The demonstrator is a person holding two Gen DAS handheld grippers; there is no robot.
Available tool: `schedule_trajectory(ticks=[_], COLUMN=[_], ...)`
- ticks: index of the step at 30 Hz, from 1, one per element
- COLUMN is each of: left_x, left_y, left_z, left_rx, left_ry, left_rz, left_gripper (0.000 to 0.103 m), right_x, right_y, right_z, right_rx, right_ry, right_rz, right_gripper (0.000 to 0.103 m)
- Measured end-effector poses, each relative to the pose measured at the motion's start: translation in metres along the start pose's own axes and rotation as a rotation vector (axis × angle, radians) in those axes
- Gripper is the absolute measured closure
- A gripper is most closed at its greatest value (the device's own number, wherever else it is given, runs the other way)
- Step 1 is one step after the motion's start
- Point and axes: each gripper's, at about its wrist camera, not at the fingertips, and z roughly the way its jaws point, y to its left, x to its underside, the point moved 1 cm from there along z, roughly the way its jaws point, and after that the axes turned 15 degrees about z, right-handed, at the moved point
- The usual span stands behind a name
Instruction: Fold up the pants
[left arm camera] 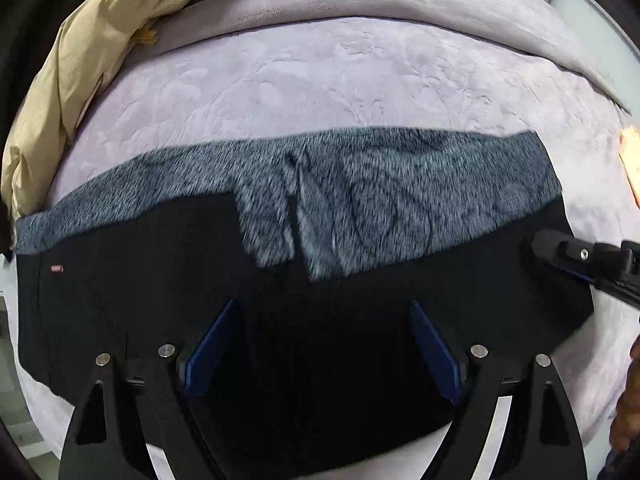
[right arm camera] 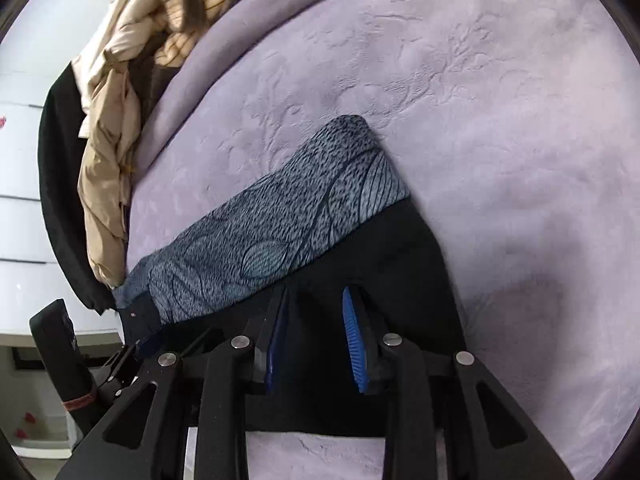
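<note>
The black pants [left arm camera: 160,280] lie folded across a lilac blanket, with their grey patterned fleece lining [left arm camera: 400,200] showing along the far edge. My left gripper [left arm camera: 322,308] is open, its blue pads wide apart over the black cloth near the middle. My right gripper [right arm camera: 316,296] is open with a narrower gap, its fingertips over the black cloth [right arm camera: 400,260] near the pants' right end; the lining [right arm camera: 300,220] lies just beyond. The right gripper also shows at the right edge of the left wrist view [left arm camera: 560,248].
The lilac embossed blanket [left arm camera: 320,80] covers the bed and stretches far beyond the pants. A pile of beige and striped clothes [left arm camera: 80,80] lies at the far left; it also shows in the right wrist view [right arm camera: 108,160]. White furniture [right arm camera: 24,200] stands at the left.
</note>
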Motion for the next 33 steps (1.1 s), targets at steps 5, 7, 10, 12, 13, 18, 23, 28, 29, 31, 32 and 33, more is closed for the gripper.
schedule_trajectory(ticks=[5,7,10,12,13,18,23,28,29,31,32,33], left_x=[0.031,0.043,0.060,0.069,0.075,0.101,0.130,0.148,0.149,0.151,0.154,0.156], left_y=[0.011,0.018,0.028,0.034,0.039,0.062,0.083,0.099,0.101,0.105,0.109,0.113], left_z=[-0.020,-0.027,-0.039,-0.045,-0.048,-0.064,-0.086,-0.100,-0.099,-0.097,-0.097,-0.097], left_rx=[0.016,0.025,0.025,0.016,0.013,0.028,0.025,-0.007,-0.006,-0.004,-0.001,0.004], left_ry=[0.022,0.027,0.024,0.017,0.014,0.007,-0.007,-0.011,-0.011,-0.007,-0.008,-0.011], left_rz=[-0.014,-0.035,-0.054,-0.059,-0.071,-0.122,-0.147,-0.153,-0.159,-0.179,-0.190,-0.206], left_gripper=[0.016,0.016,0.016,0.016,0.016,0.016,0.006,0.000,0.000,0.000,0.000,0.000], right_x=[0.026,0.034,0.047,0.058,0.067,0.096,0.122,0.147,0.151,0.160,0.165,0.168], right_y=[0.018,0.025,0.041,0.047,0.054,0.065,0.075,0.089,0.092,0.099,0.104,0.106], right_z=[-0.008,-0.008,-0.006,-0.007,-0.007,-0.012,-0.015,-0.020,-0.020,-0.019,-0.018,-0.018], right_rx=[0.082,0.116,0.141,0.165,0.184,0.220,0.253,0.267,0.268,0.269,0.271,0.275], right_ry=[-0.014,-0.029,-0.010,-0.001,0.003,0.046,0.082,0.097,0.099,0.095,0.088,0.082], right_rz=[-0.130,-0.155,-0.178,-0.214,-0.242,-0.281,-0.300,-0.329,-0.333,-0.352,-0.364,-0.373], right_gripper=[0.070,0.068,0.055,0.052,0.052,0.044,0.043,0.037,0.036,0.027,0.025,0.021])
